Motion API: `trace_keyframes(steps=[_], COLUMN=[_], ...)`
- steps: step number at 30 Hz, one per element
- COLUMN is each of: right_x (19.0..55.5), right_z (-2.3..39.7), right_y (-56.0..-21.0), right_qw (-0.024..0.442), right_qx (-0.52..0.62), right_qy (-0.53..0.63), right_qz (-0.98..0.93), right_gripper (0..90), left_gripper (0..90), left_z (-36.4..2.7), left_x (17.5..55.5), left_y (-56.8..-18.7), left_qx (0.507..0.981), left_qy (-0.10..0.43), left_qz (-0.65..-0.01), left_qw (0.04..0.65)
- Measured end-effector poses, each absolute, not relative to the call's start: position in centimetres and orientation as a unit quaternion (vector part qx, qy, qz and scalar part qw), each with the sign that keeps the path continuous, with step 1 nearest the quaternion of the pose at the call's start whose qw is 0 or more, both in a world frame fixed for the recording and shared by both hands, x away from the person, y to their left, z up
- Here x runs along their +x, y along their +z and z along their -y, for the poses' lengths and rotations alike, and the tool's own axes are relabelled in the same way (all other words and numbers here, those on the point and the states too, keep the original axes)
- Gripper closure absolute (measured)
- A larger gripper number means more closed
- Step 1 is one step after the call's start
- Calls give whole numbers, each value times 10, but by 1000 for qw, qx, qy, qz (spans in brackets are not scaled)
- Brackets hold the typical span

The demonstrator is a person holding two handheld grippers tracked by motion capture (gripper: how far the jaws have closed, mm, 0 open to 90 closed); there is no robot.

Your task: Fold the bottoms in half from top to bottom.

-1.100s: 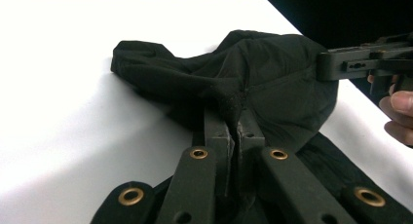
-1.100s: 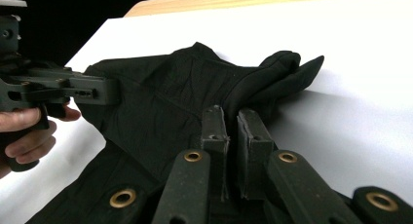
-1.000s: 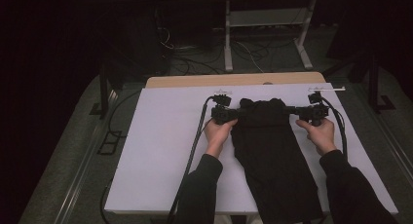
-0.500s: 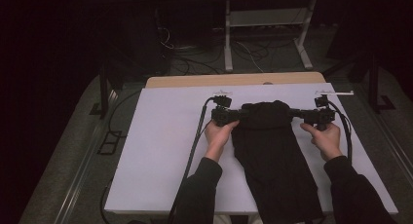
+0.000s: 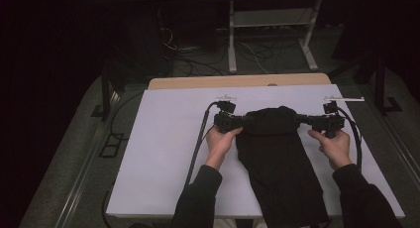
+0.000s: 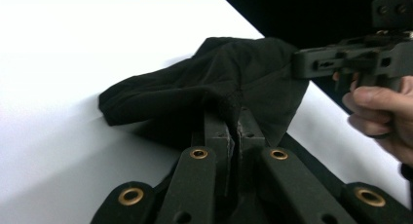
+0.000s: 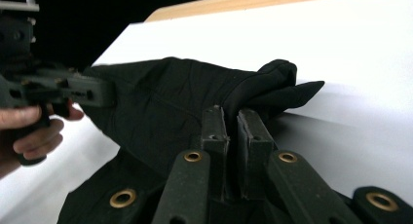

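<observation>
Both jaws are clamped on the black garment (image 5: 277,148): your left gripper (image 5: 242,122) pinches its far left corner, your right gripper (image 5: 300,120) its far right, and the cloth trails toward you over the white table (image 5: 163,153).

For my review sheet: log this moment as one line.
left gripper: shut on black garment | right gripper: shut on black garment | garment's far edge lifted, rest lying on white table

a white table (image 5: 163,153) with a wooden far edge (image 5: 237,82) stood in a dark room; behind it, a metal-legged stand (image 5: 270,37) and tangled cables (image 5: 250,52) on grey floor (image 5: 64,168).
</observation>
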State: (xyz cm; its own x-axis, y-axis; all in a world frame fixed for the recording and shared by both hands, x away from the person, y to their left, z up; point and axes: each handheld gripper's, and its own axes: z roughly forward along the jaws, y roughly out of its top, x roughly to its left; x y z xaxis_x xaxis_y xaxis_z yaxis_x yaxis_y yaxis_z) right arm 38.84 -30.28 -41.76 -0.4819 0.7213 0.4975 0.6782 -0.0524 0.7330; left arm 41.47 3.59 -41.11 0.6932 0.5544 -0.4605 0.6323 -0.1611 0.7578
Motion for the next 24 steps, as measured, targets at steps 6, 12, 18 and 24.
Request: trace_keyframes(steps=[6, 12, 18, 24], right_x=[380, 372, 366, 360], right_z=[299, 299, 302, 305], right_y=[-414, -412, -410, -411], right_qw=[29, 27, 22, 6], right_qx=[497, 492, 490, 493], right_qy=[505, 506, 510, 515], right_qz=[-704, -708, -707, -702], right_gripper=[821, 821, 821, 822], left_gripper=[866, 865, 865, 865], left_z=[-41, -41, -42, -42], left_x=[405, 395, 385, 370], left_y=[-408, -405, -405, -410], left_qx=[770, 774, 773, 767], left_qy=[-32, -41, -52, -62], left_qz=[-380, -367, -358, -348], left_qw=[512, 515, 522, 535])
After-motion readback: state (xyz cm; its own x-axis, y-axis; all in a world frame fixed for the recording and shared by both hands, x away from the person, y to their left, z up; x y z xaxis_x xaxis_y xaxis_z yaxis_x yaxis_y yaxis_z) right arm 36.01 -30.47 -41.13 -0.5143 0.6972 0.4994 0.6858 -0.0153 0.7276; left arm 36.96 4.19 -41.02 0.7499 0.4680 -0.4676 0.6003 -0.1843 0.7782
